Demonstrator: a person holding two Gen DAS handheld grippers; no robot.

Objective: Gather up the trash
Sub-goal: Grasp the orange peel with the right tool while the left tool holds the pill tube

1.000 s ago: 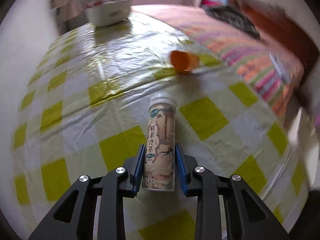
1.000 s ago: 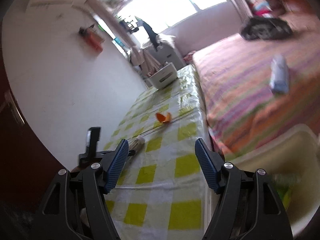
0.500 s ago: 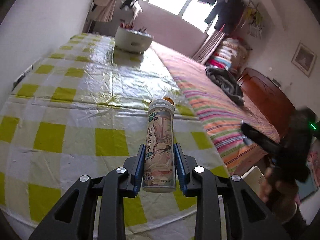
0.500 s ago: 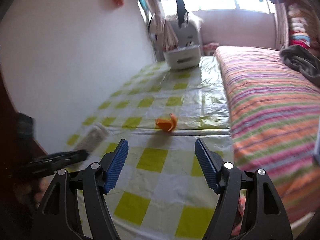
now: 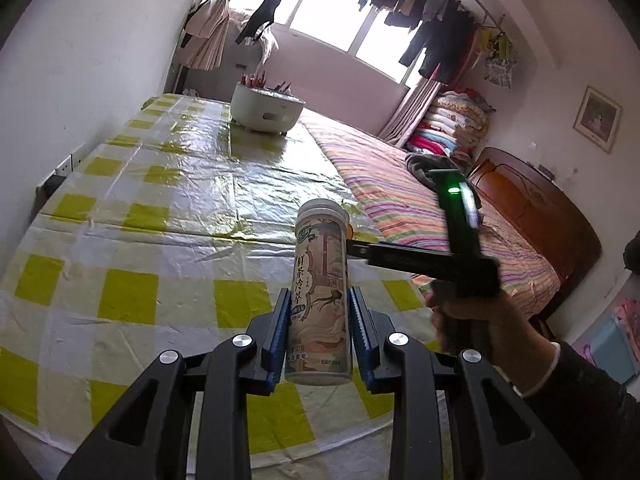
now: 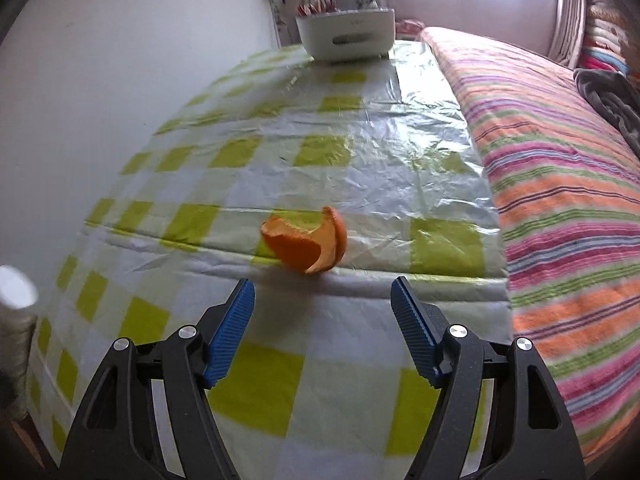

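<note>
My left gripper (image 5: 318, 334) is shut on a tall tea bottle (image 5: 320, 280) with a white cap and a printed label, lifted upright above the checked tablecloth (image 5: 160, 208). An orange peel (image 6: 308, 240) lies curled on the tablecloth (image 6: 320, 152), just beyond my right gripper (image 6: 323, 300), which is open with nothing between its blue pads. In the left wrist view the right gripper (image 5: 356, 248) reaches in from the right behind the bottle, held by a hand (image 5: 480, 320). The bottle hides most of the peel there. The bottle's cap (image 6: 16, 292) shows blurred at the right wrist view's left edge.
A white basket (image 5: 266, 108) with small items stands at the table's far end, also seen as the white basket (image 6: 346, 32). A bed with a striped cover (image 6: 560, 184) runs along the table's right side. A white wall (image 5: 60, 80) bounds the left.
The left gripper lifted and tilted the bottle up off the table. The right gripper swung in over the table toward the orange peel, which now lies just ahead of its fingers.
</note>
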